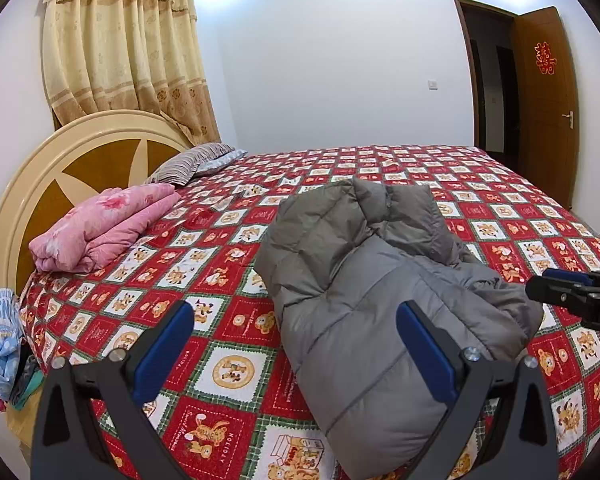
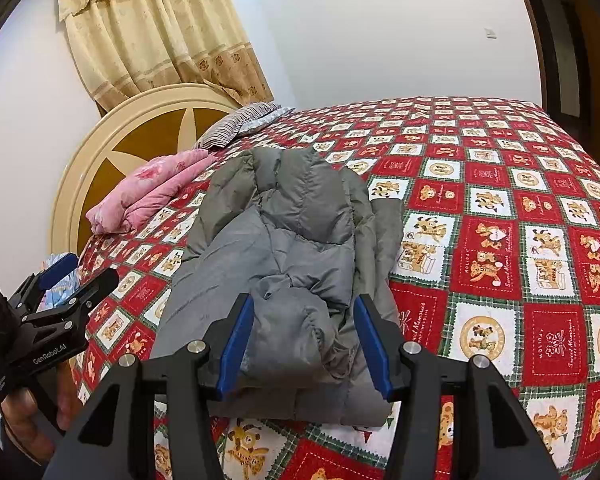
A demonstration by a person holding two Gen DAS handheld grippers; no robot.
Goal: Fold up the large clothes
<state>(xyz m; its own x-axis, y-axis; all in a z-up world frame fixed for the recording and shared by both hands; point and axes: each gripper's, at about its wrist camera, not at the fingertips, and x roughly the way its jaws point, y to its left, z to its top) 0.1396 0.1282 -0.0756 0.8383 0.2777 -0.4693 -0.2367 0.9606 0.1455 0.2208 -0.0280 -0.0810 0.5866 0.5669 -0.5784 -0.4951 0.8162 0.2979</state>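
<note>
Right gripper point(image 1: 540, 292) cut off at frame edge, fingers unseen.
</note>
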